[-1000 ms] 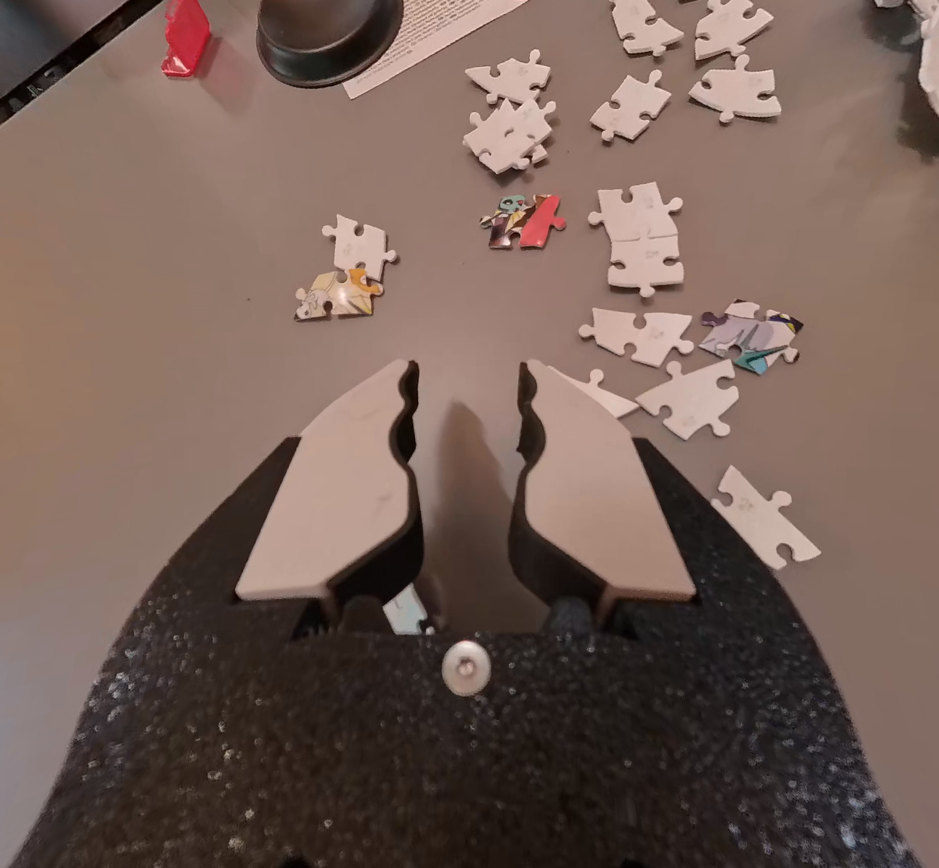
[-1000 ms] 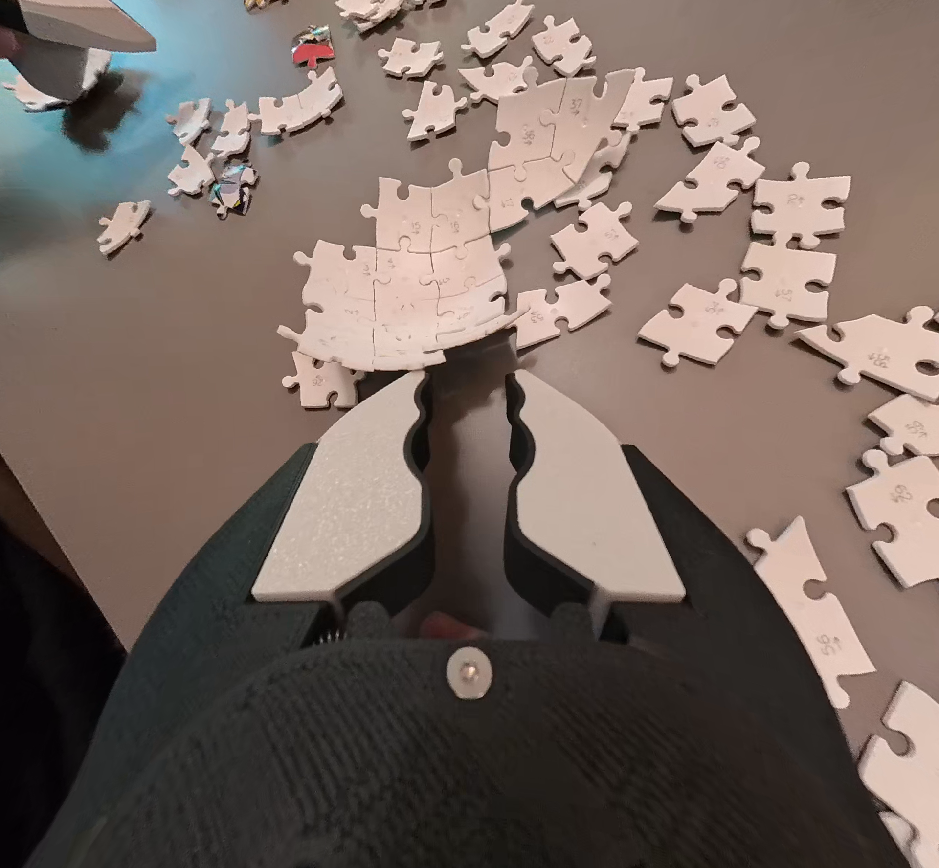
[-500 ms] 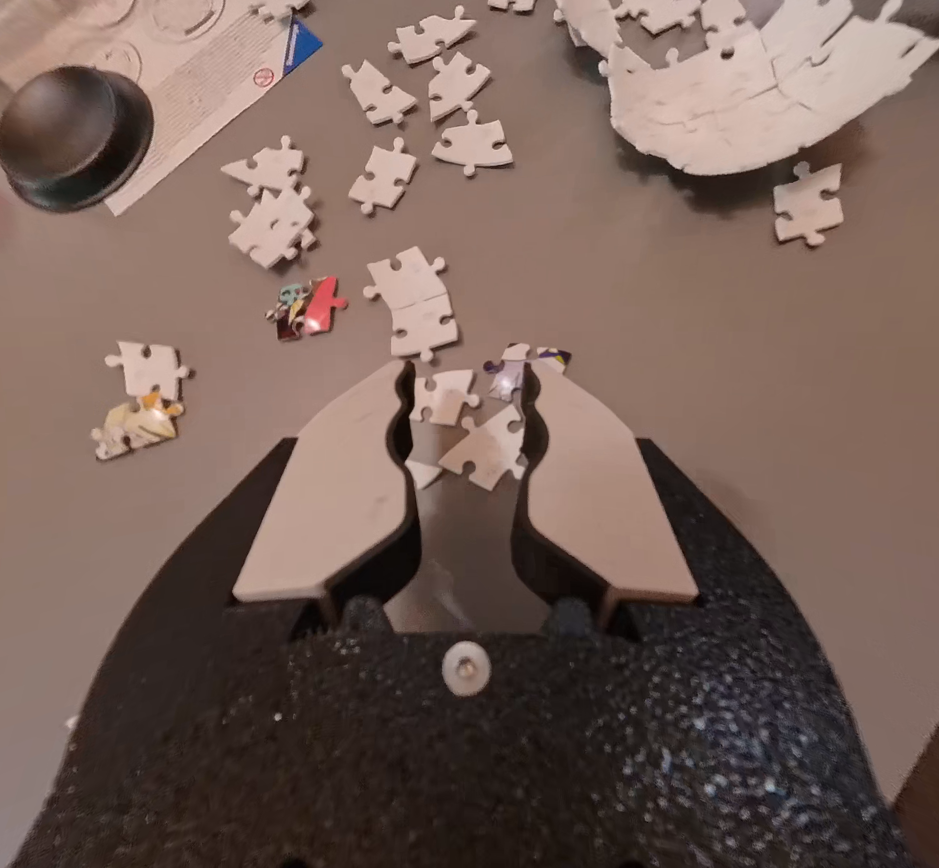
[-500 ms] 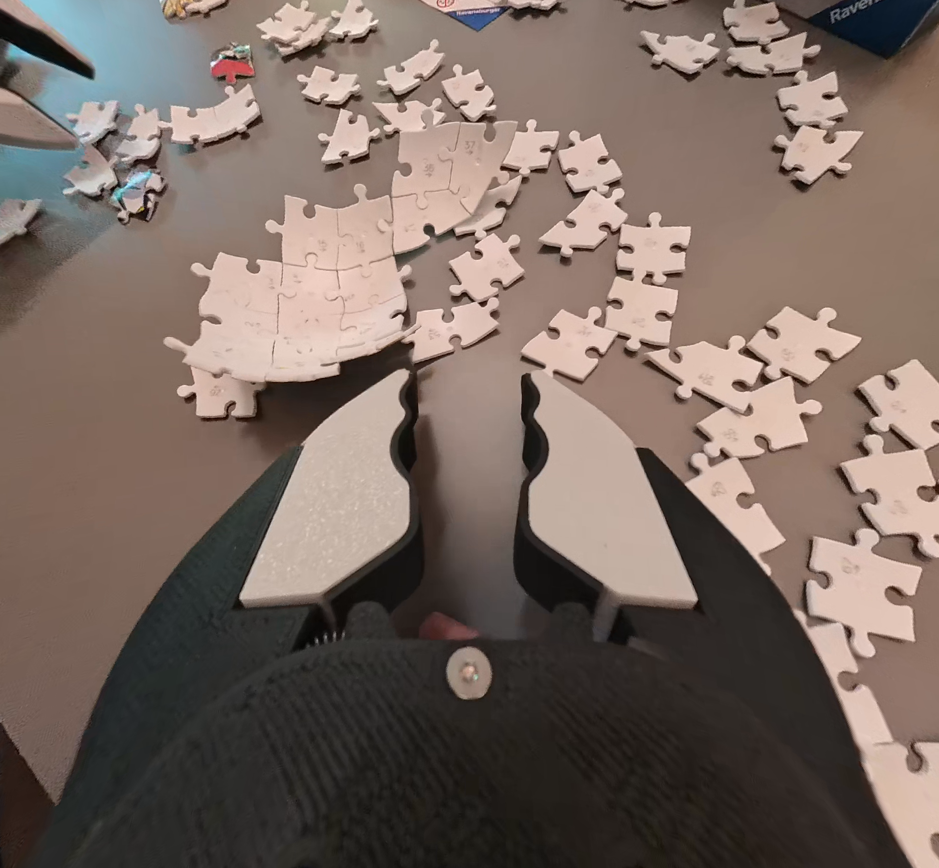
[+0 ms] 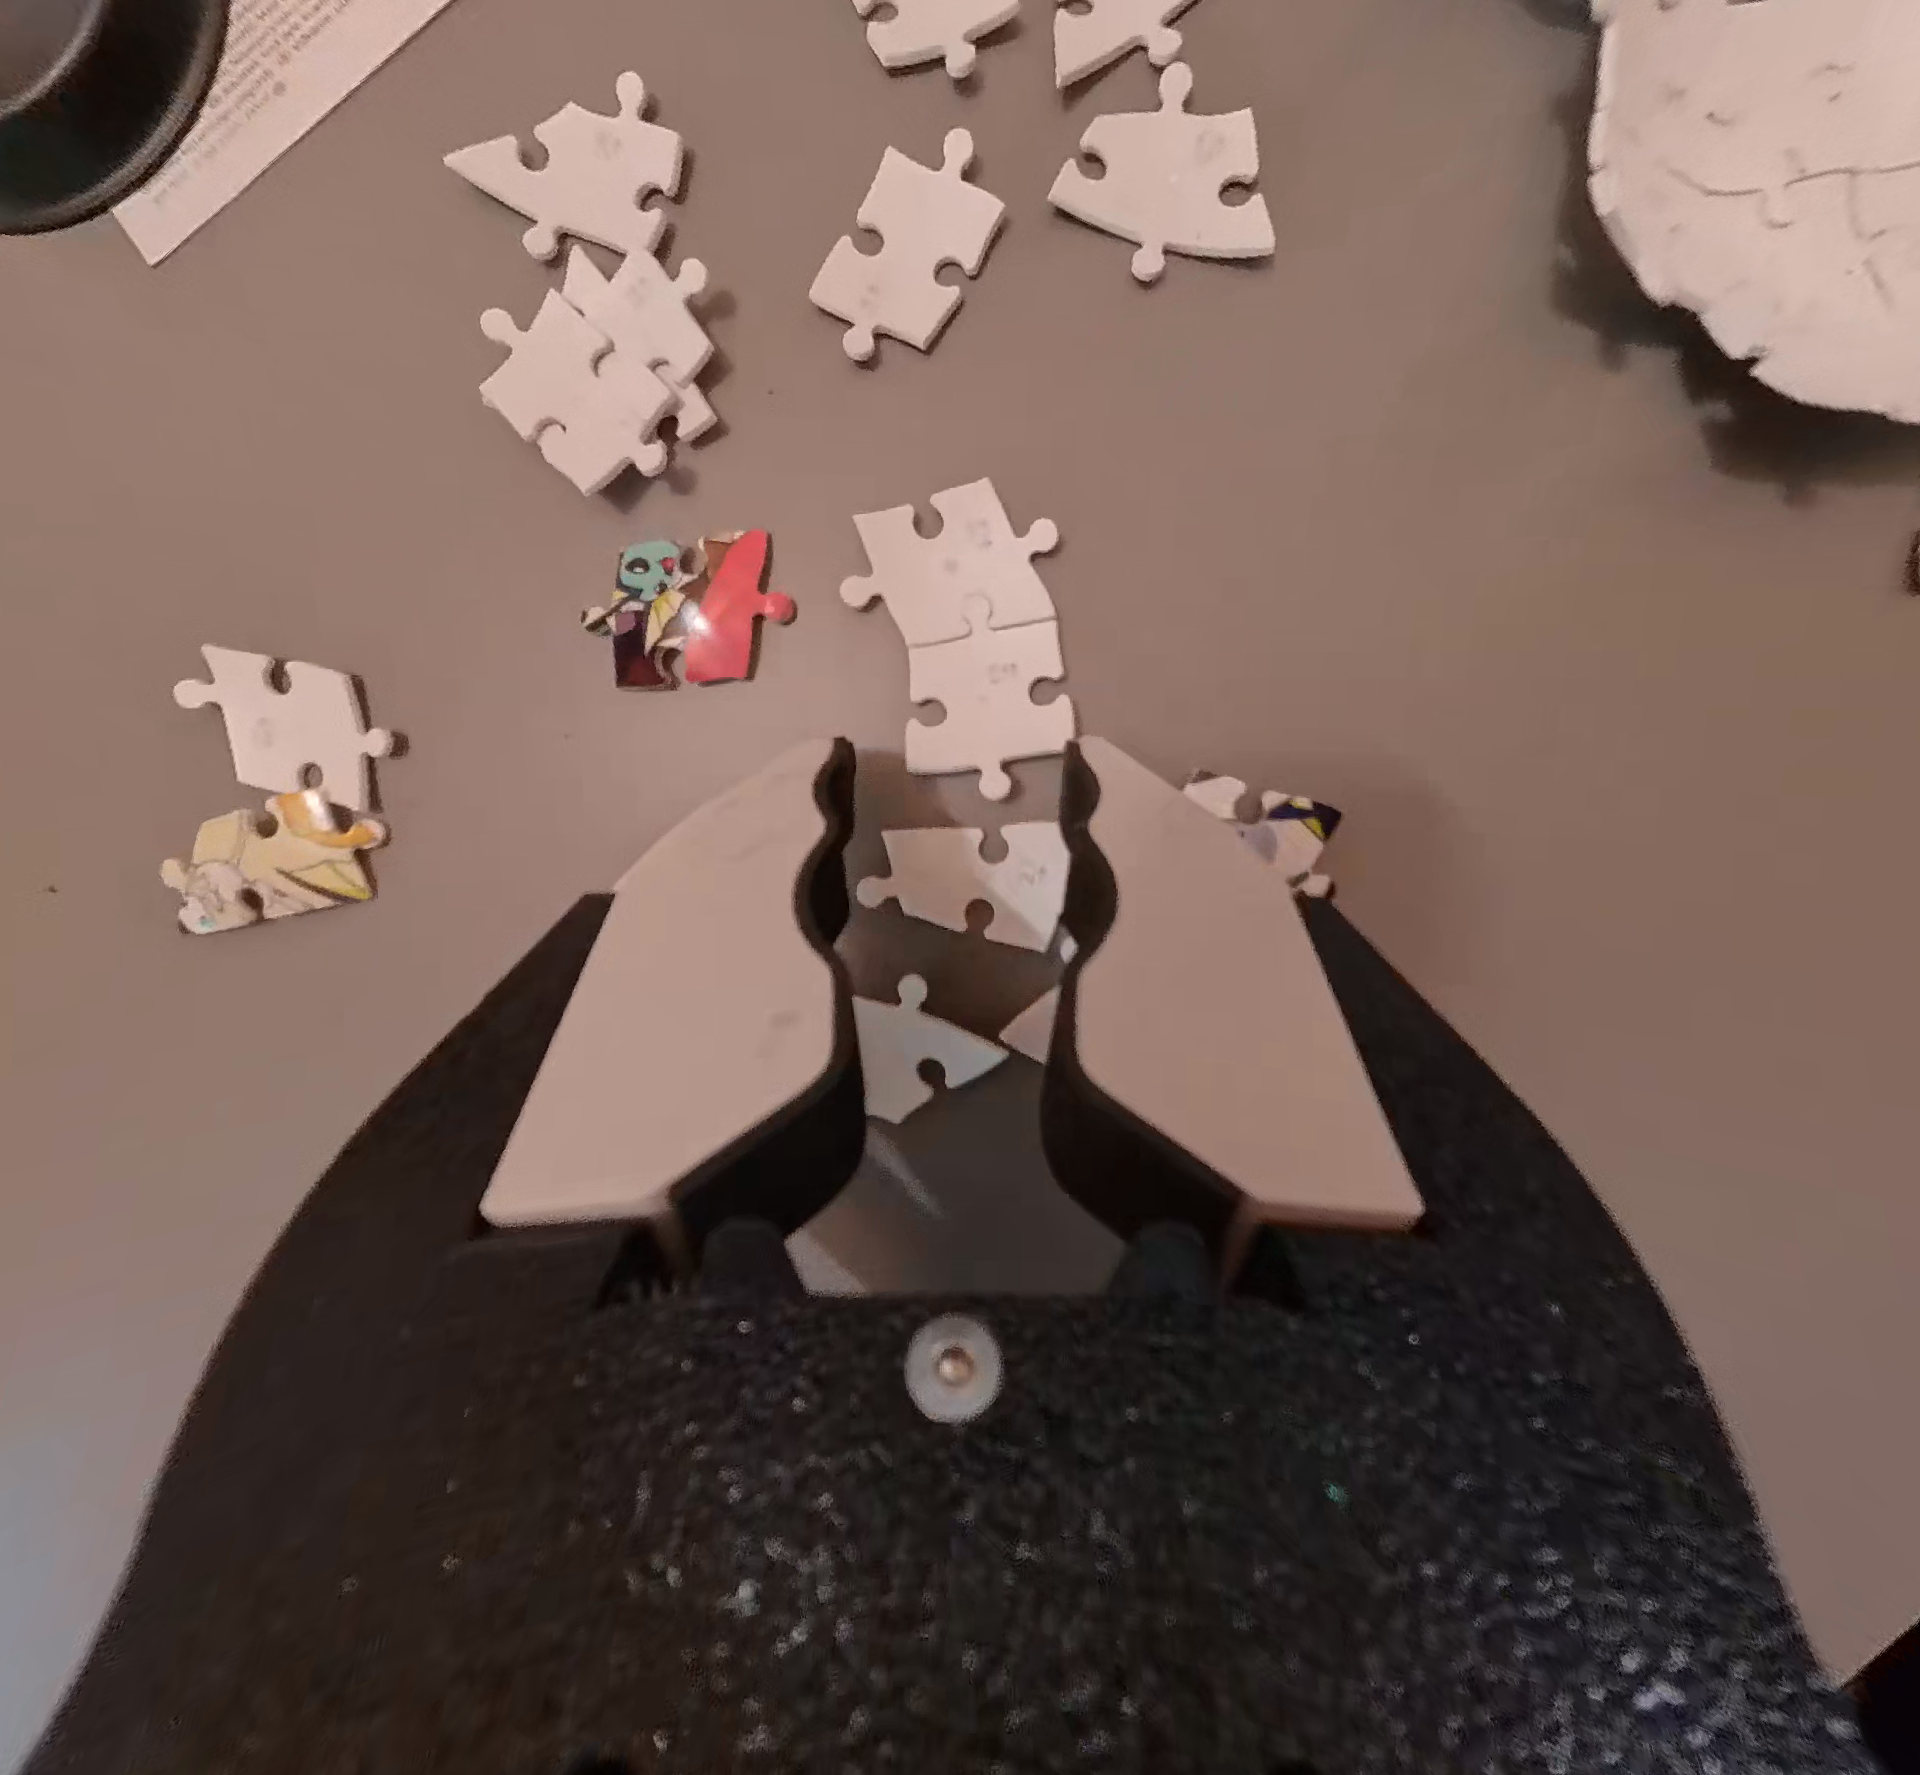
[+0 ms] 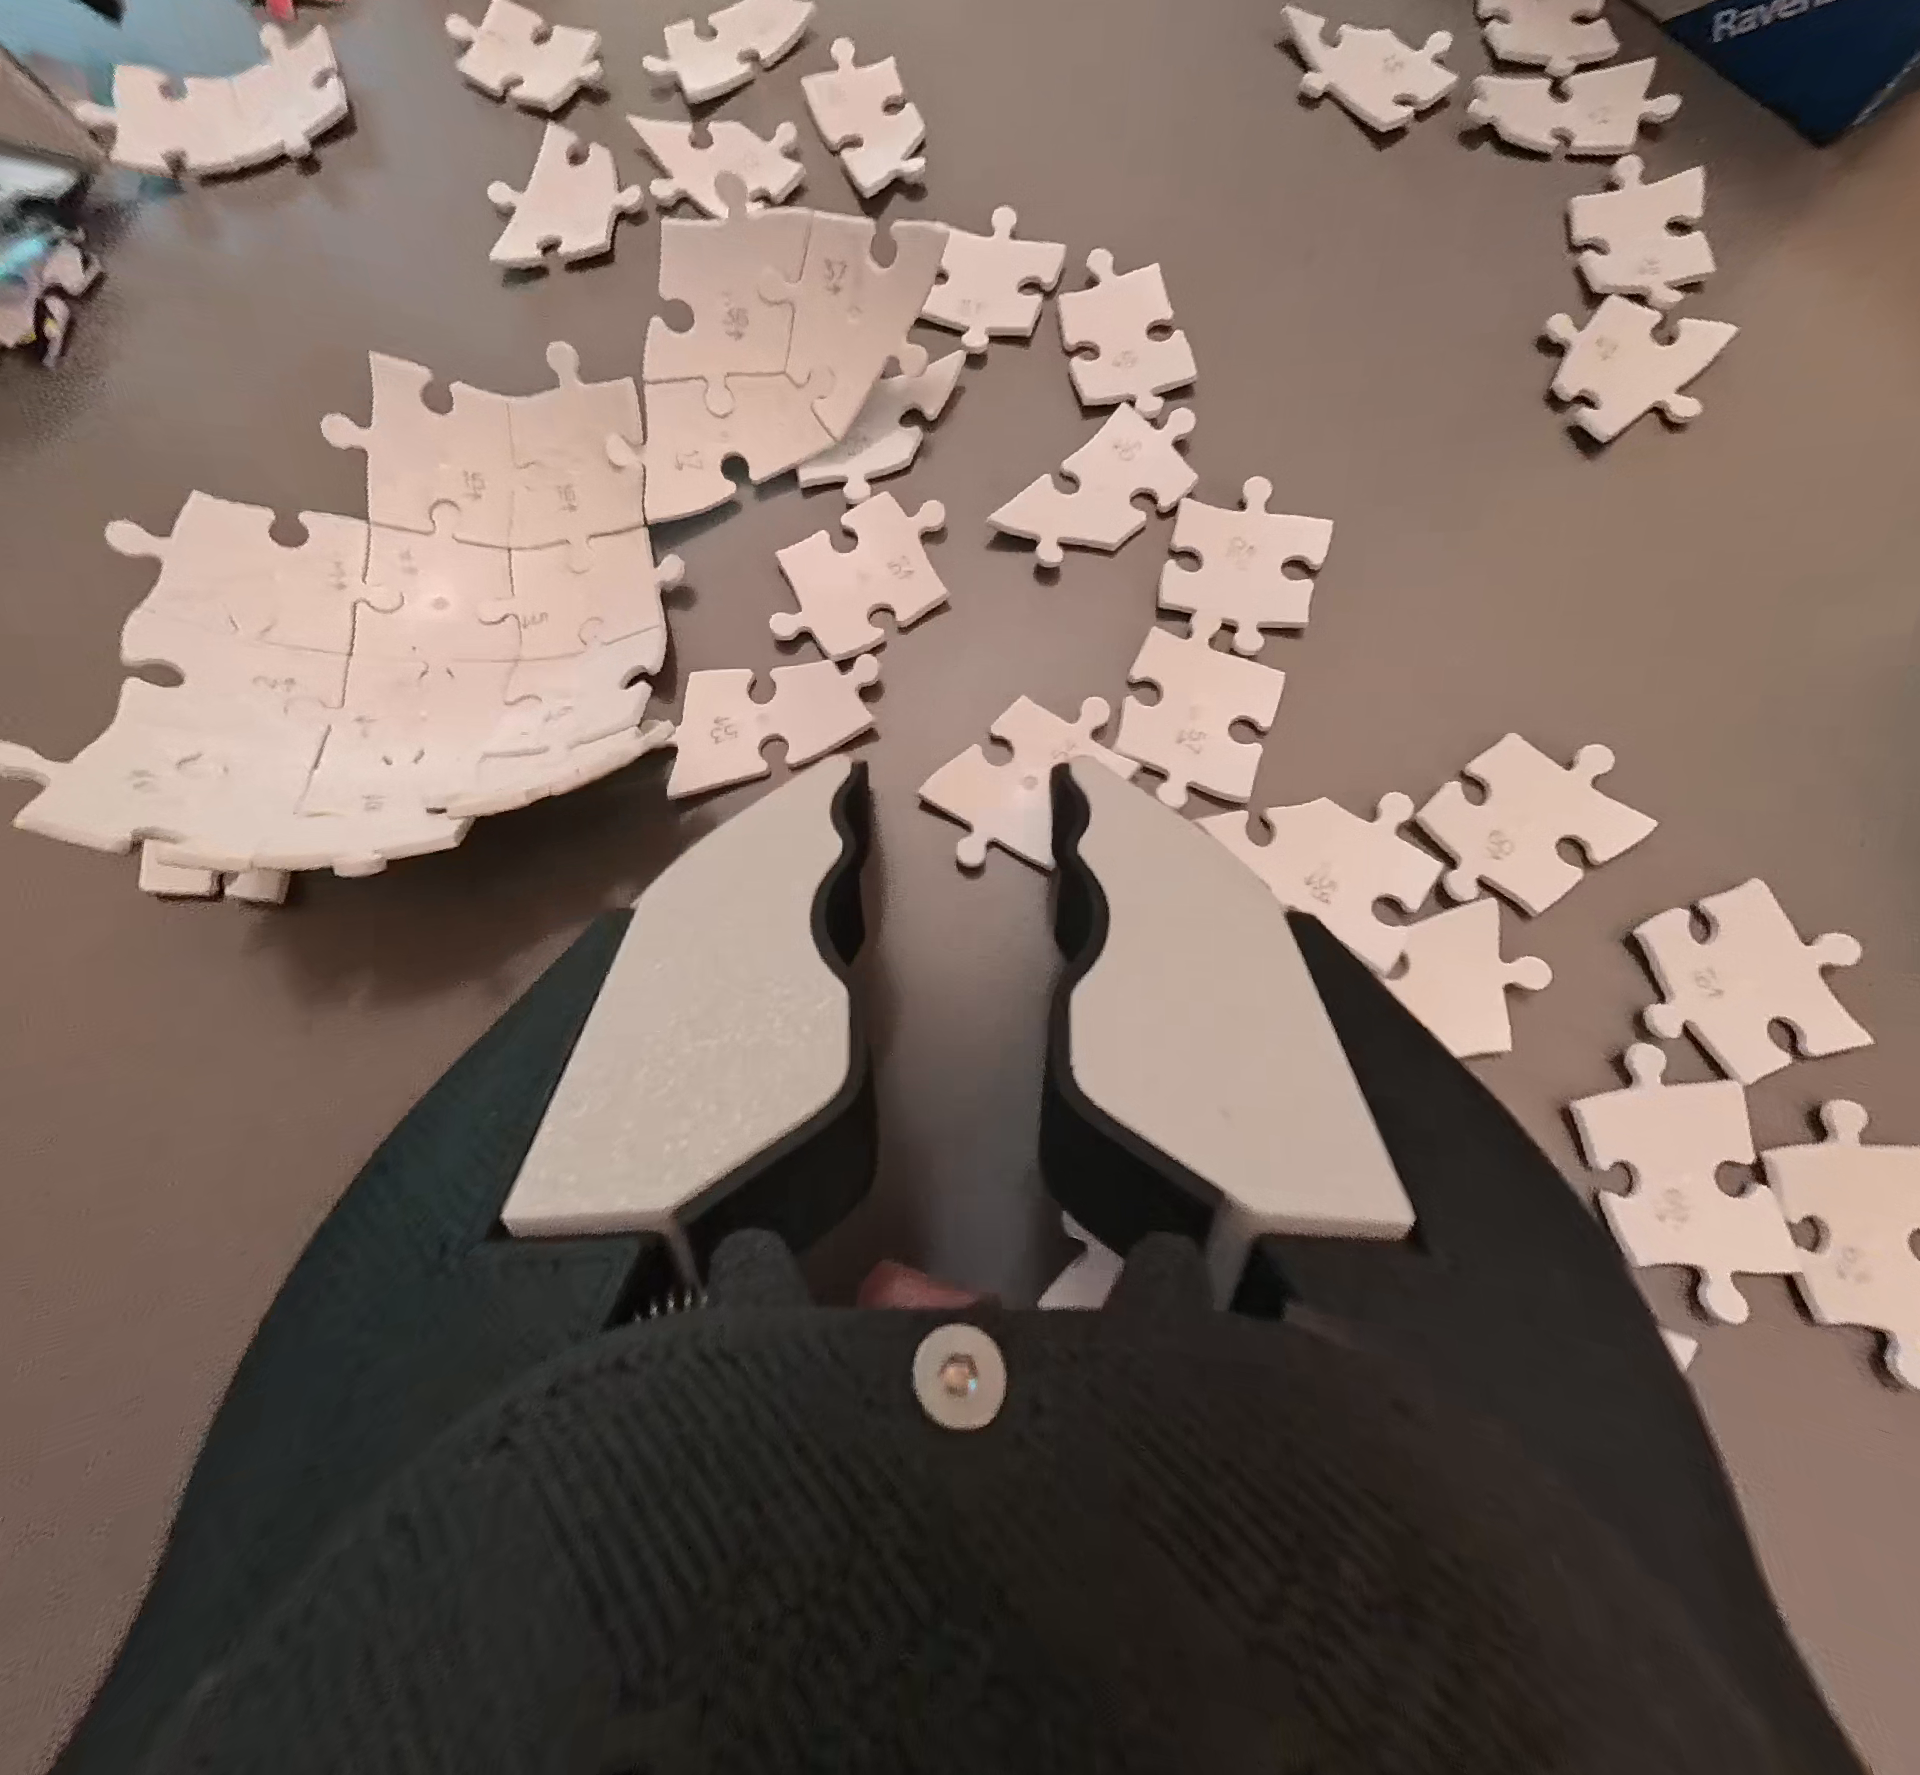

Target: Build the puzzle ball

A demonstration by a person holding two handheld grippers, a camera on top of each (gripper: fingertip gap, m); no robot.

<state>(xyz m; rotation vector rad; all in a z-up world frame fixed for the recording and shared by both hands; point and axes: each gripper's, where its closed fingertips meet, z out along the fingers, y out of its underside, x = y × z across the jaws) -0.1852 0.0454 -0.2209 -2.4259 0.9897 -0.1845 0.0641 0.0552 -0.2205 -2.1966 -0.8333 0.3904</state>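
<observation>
My left gripper (image 5: 958, 764) is open and empty, low over loose white puzzle pieces; one piece (image 5: 961, 878) lies on the table between its fingers and a joined pair (image 5: 977, 629) just ahead. The curved assembled shell (image 5: 1766, 198) sits at the upper right of the left wrist view. In the right wrist view my right gripper (image 6: 952, 785) is open and empty. The assembled shell (image 6: 395, 645) lies left of its tips, a joined pair (image 6: 774, 723) just ahead, and a single piece (image 6: 1003, 790) by the right finger.
A black dome base (image 5: 83, 32) rests on a printed instruction sheet (image 5: 343, 11) at top left. Colour-side-up pieces (image 5: 691, 608) (image 5: 275, 858) lie left. A blue box (image 6: 1808, 32) stands at far right. Many loose white pieces (image 6: 1226, 572) cover the grey table (image 6: 312, 1050). About 25 cm separates my left fingertips from my right. My left tips are about 15 cm from the curved assembled shell (image 5: 1766, 198), my right tips only 8 cm. My right wrist view (image 6: 500, 599) looks at it from another angle.
The left gripper moved closer and lower over the loose pieces near the joined pair. The right gripper moved forward toward the pieces right of the shell. Both stayed open.
</observation>
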